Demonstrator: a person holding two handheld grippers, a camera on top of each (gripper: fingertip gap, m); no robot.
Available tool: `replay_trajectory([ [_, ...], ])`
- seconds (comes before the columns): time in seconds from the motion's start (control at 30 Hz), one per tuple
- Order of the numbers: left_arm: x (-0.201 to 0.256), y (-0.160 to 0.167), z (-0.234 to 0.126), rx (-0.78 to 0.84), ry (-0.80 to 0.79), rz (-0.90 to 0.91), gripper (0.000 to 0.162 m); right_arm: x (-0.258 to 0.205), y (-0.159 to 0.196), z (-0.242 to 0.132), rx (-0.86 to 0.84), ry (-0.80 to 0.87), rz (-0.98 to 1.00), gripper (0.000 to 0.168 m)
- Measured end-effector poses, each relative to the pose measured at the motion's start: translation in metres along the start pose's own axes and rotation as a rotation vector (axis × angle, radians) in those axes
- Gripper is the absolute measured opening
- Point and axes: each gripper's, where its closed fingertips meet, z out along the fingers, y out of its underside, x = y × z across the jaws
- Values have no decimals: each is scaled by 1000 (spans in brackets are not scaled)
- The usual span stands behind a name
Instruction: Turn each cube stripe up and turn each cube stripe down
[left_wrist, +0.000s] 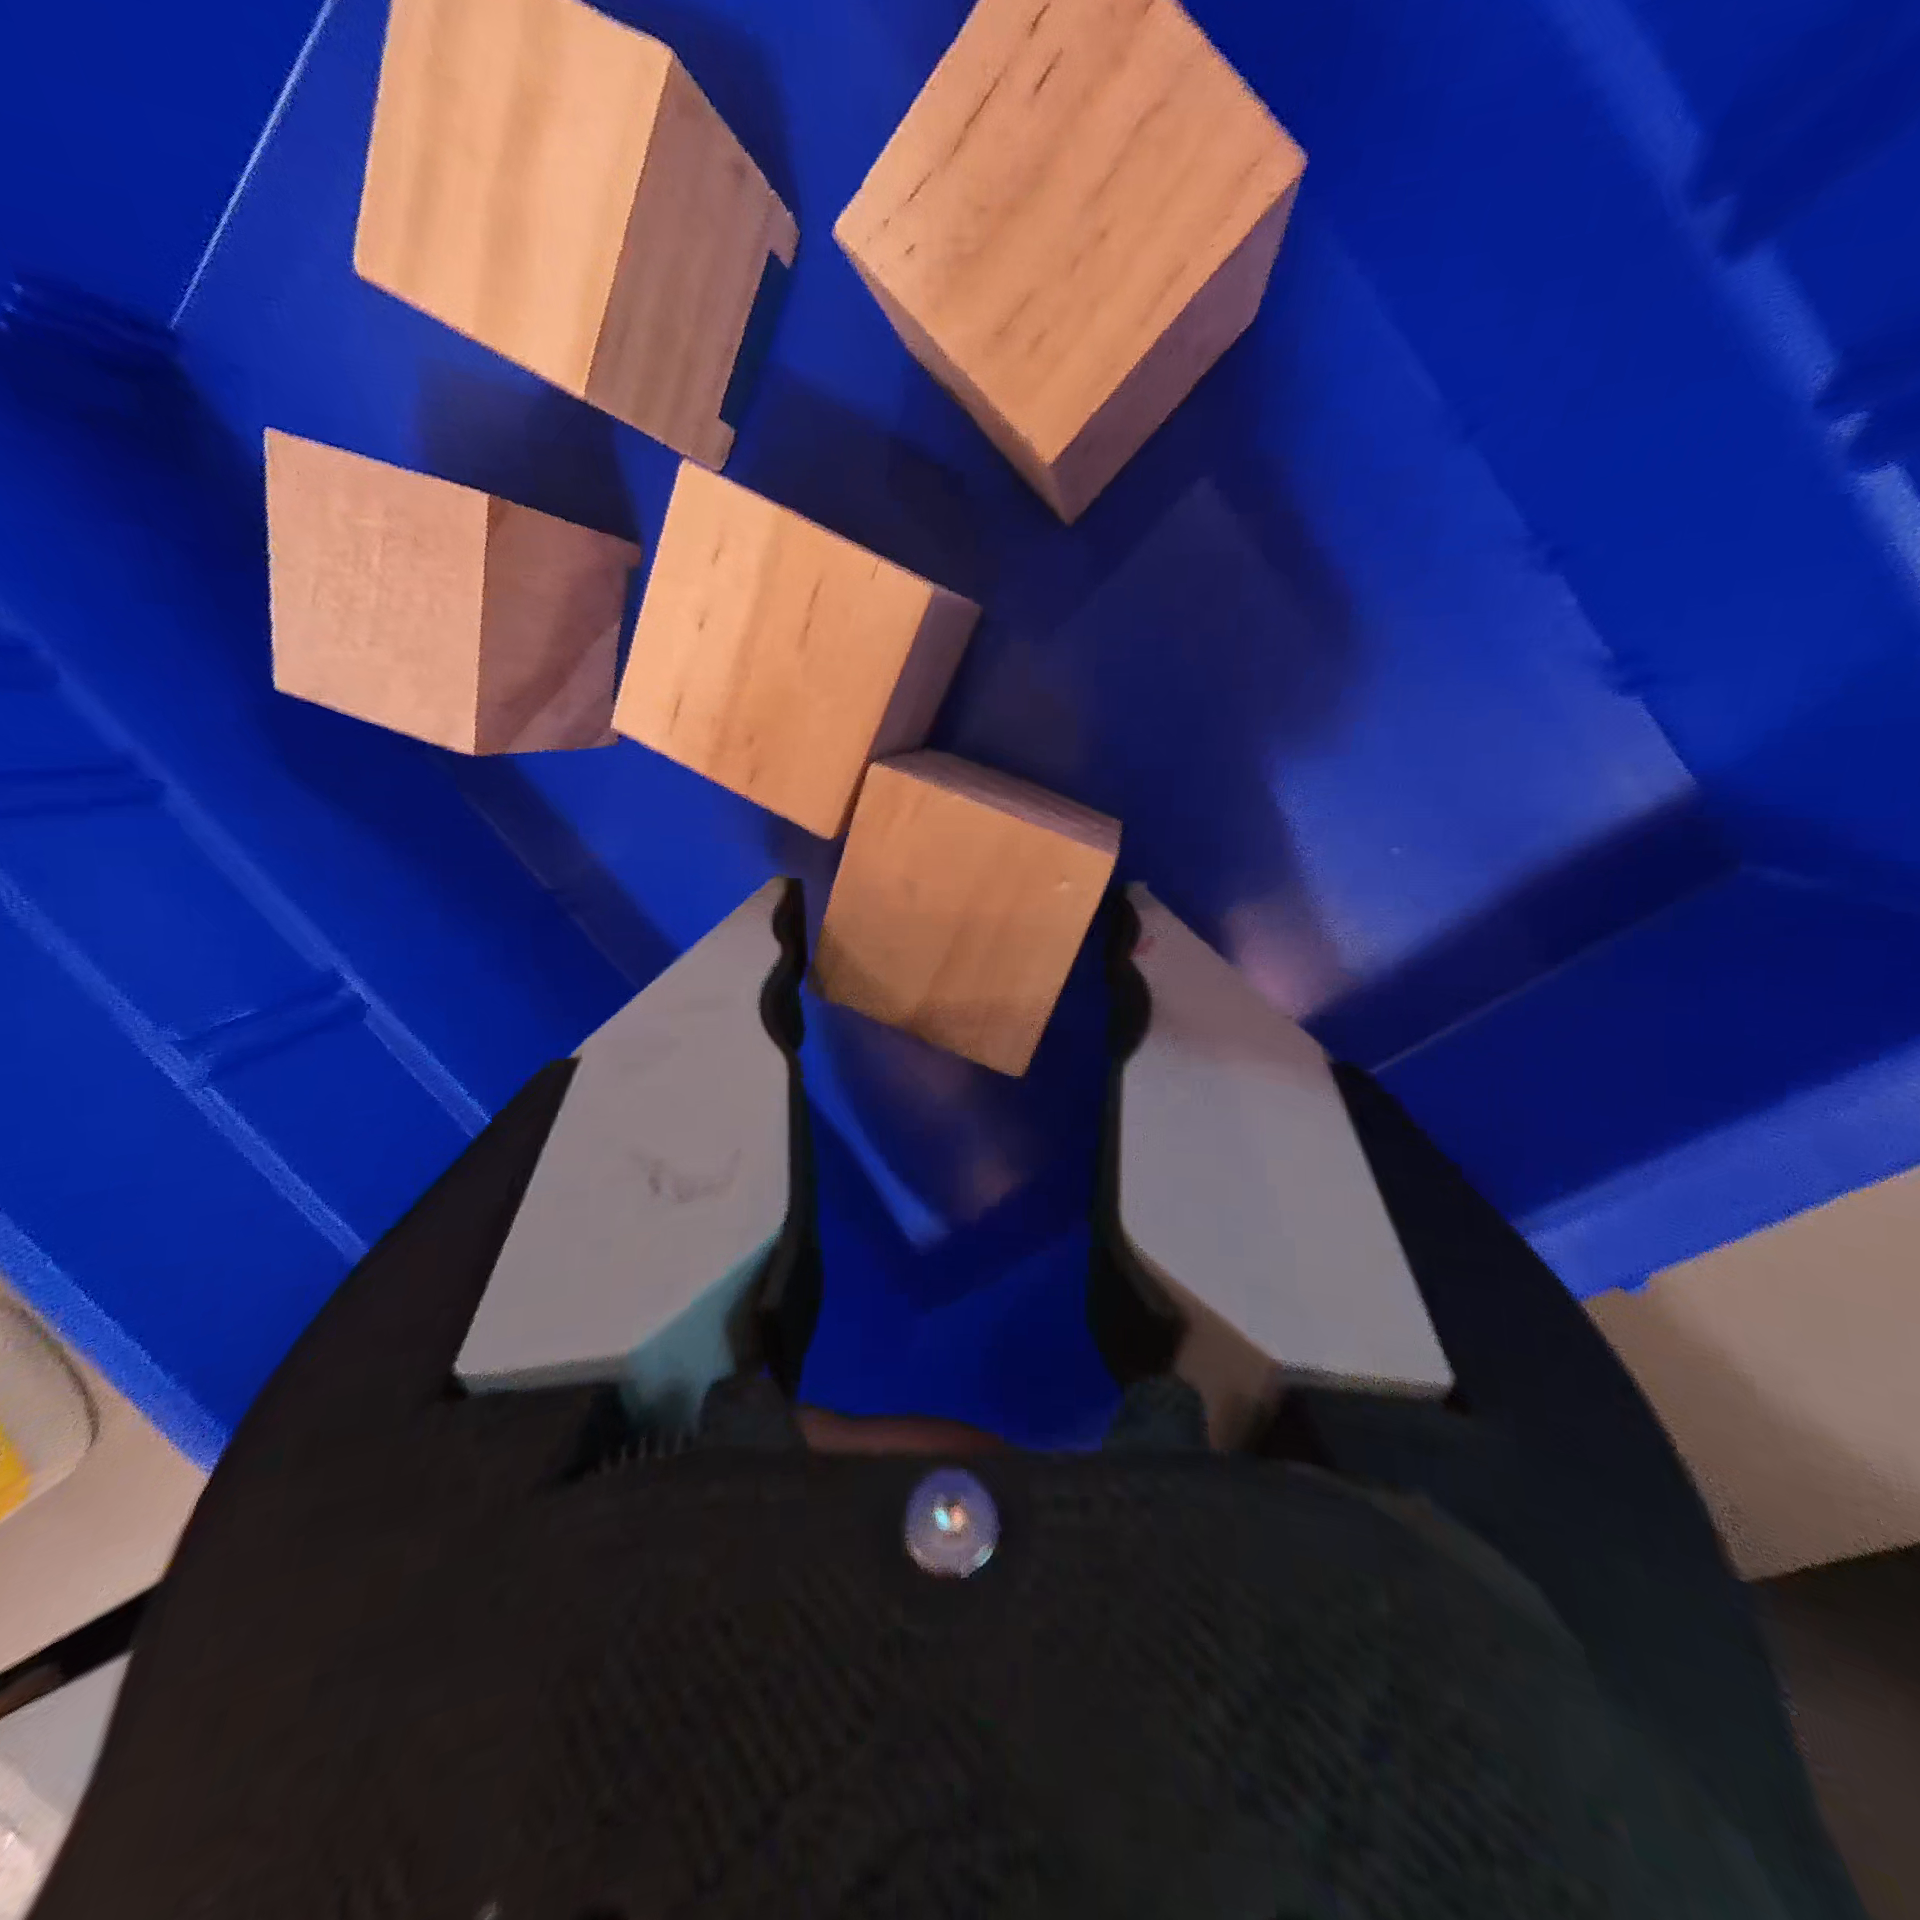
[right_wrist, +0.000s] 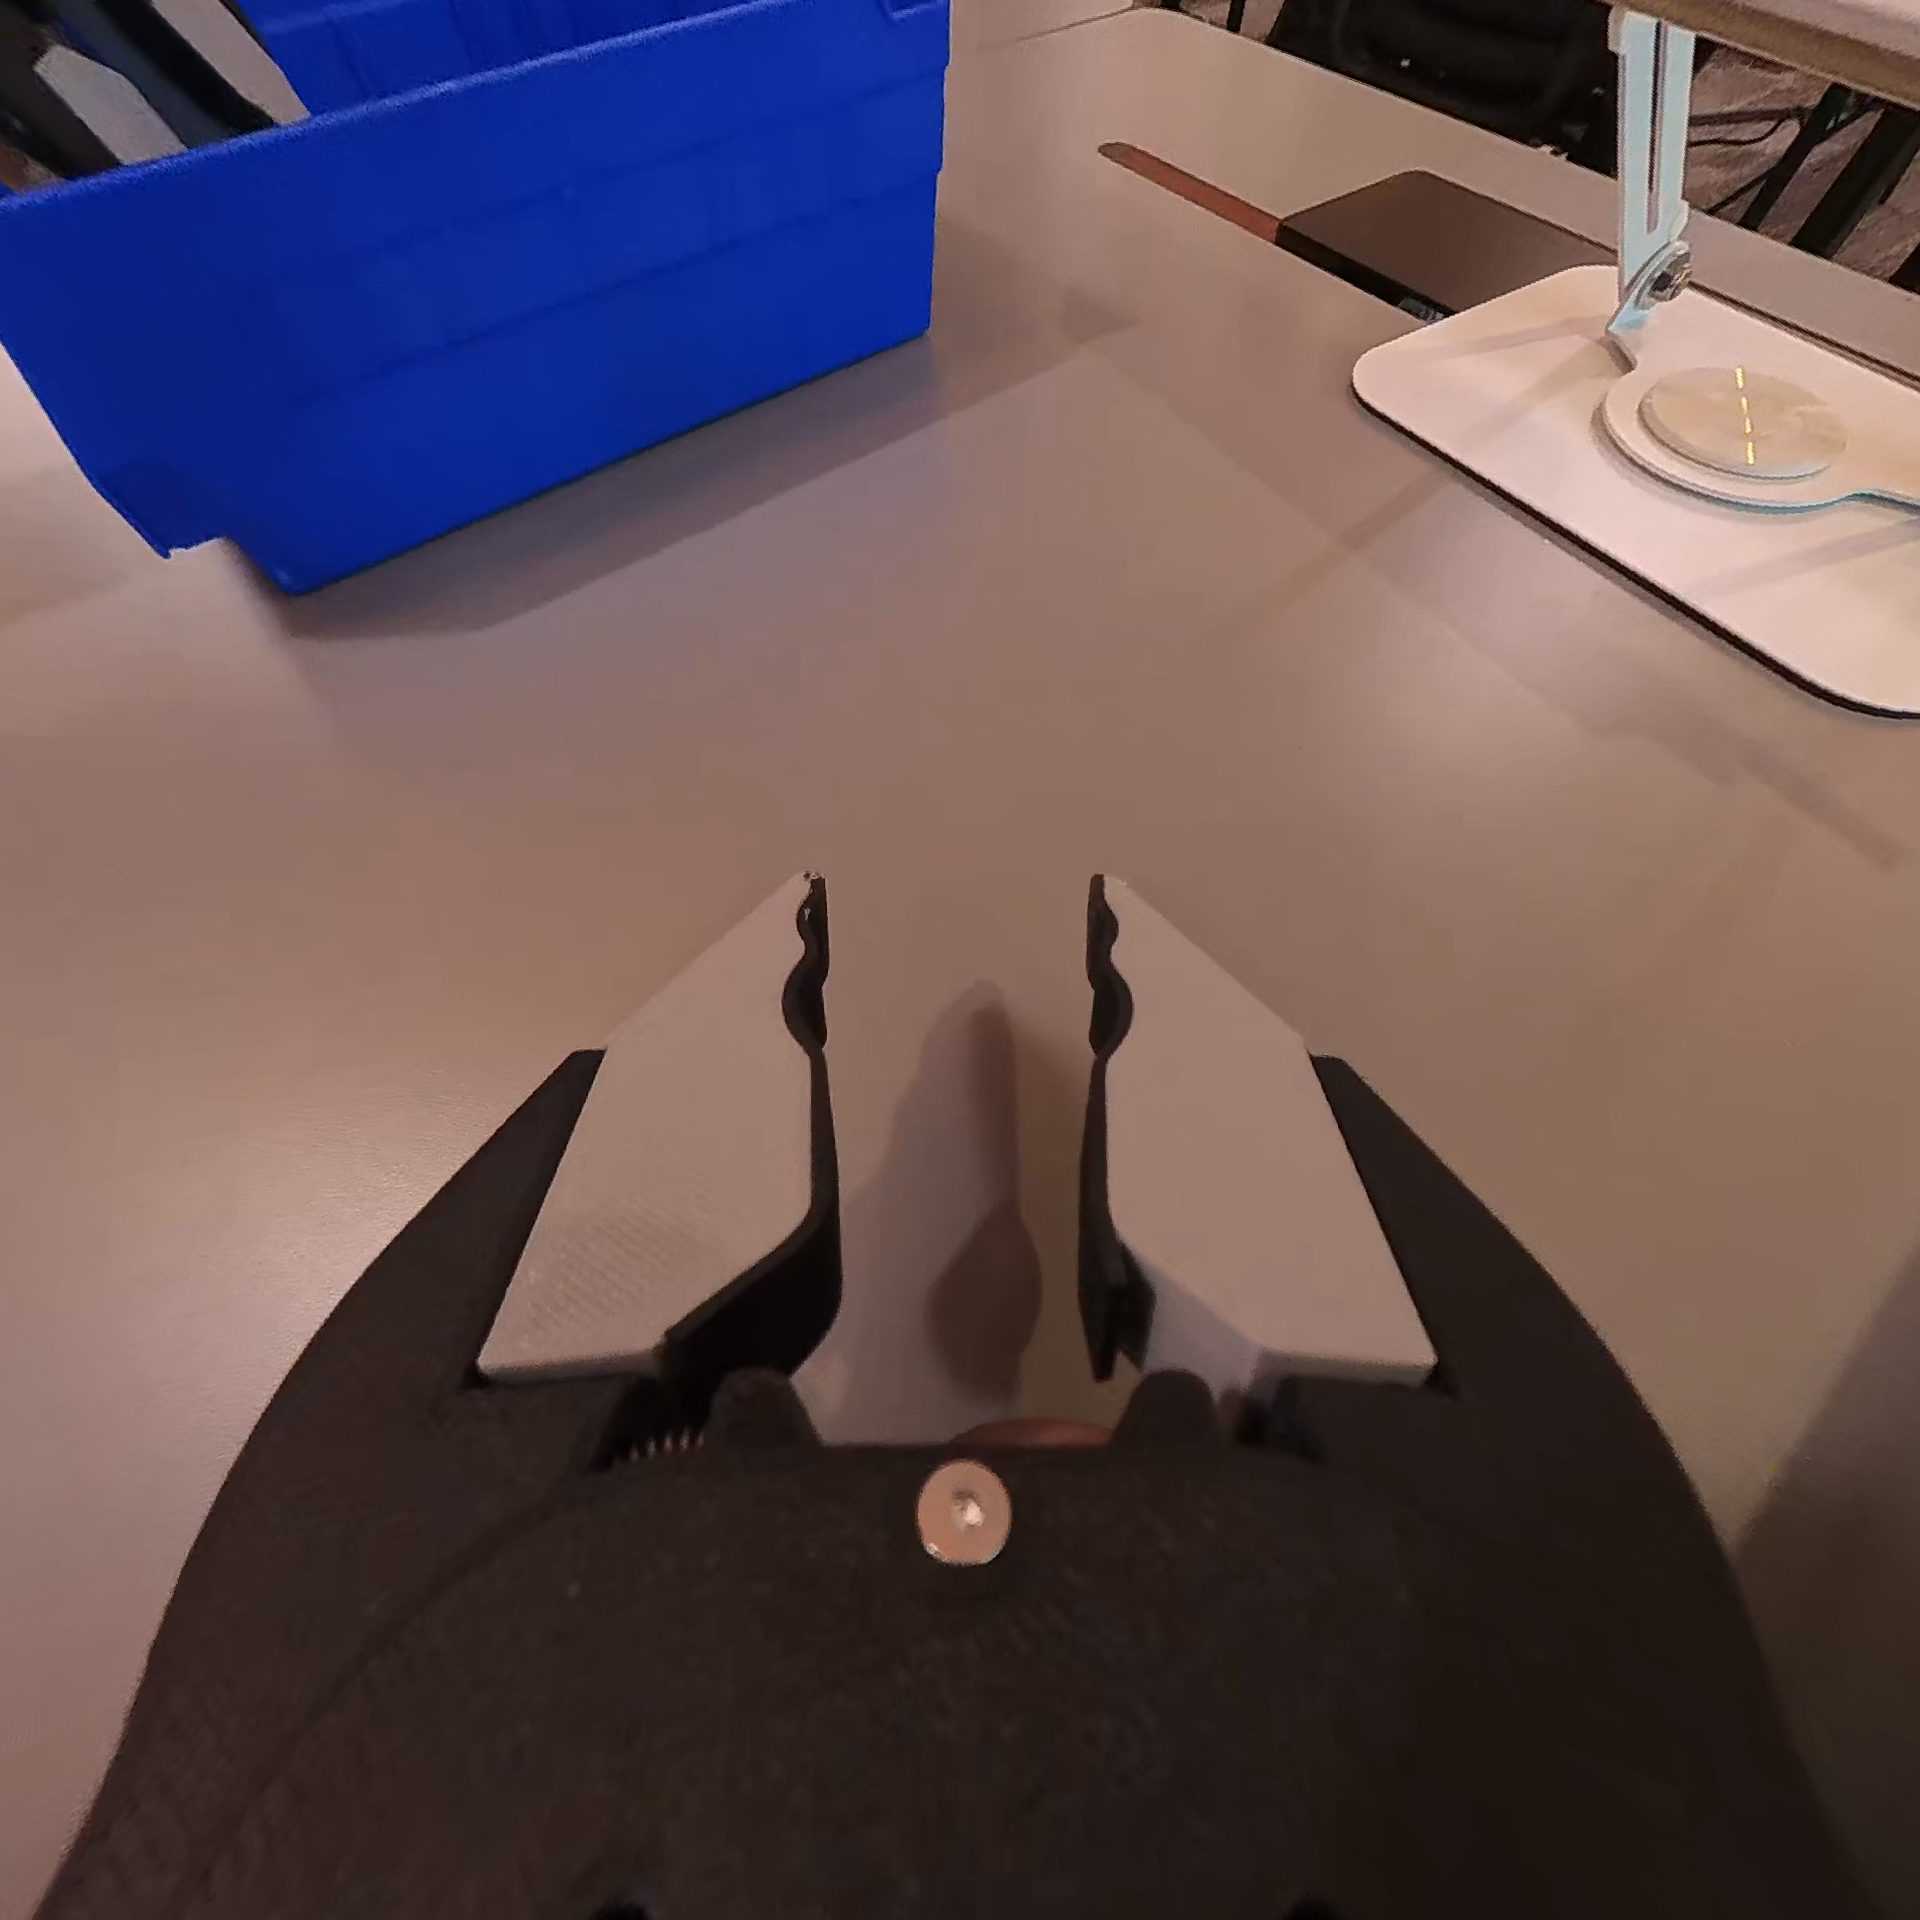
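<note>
Reaching down into the blue bin (left_wrist: 1455, 520), the left gripper (left_wrist: 956, 904) is seen with jaws spread, nothing clamped. The nearest cube (left_wrist: 966, 914) sits between the fingertips, tilted, touching neither finger as far as can be told. Four more cubes lie beyond the tips: one (left_wrist: 779, 644) just ahead-left, touching the nearest cube's corner; one (left_wrist: 416, 592) further left; two at the far end, left (left_wrist: 540, 208) and right (left_wrist: 1070, 239). No stripes are visible; the far-left cube shows a notch along one edge. The right gripper (right_wrist: 956, 894) is held over the table (right_wrist: 1039, 675), jaws apart, empty; the bin (right_wrist: 499, 312) lies ahead-left, a white stand base (right_wrist: 1538, 436) ahead-right.
</note>
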Motion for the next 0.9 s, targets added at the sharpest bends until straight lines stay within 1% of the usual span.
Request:
replay_trajectory([
  [0.1,2,-2,0,11,18,3,72,-1,2,1,-5,-9,6,47],
  [0.17,0,-2,-1,16,2,35,52,-3,3,3,-13,-20,6,47],
  [0.3,3,-2,-9,16,22,65,51,-6,5,4,-27,-26,-18,47],
  [0.4,2,-14,-36,129,9,72,50,-11,4,3,-25,-49,-26,47],
  [0.47,11,-32,-65,283,30,110,50,-18,0,2,-8,-97,-22,47],
  [0.53,43,-60,-103,530,125,220,50,-34,-6,-1,22,-191,-5,49],
  [0.6,102,-83,-154,859,275,431,50,-66,-16,-8,54,-386,49,51],
  [0.63,134,-87,-178,1016,344,550,50,-86,-20,-15,64,-513,87,54],
  [0.67,160,-89,-195,1133,376,640,50,-105,-26,-25,75,-643,127,56],
  [0.7,178,-93,-203,1192,374,695,50,-122,-33,-35,95,-757,158,57],
  [0.73,193,-99,-203,1214,356,736,50,-133,-40,-44,122,-838,178,57],
  [0.83,231,-119,-202,1321,281,834,50,-152,-57,-63,197,-989,236,62],
  [0.9,248,-135,-197,1368,231,851,50,-156,-67,-75,237,-1069,289,67],
])
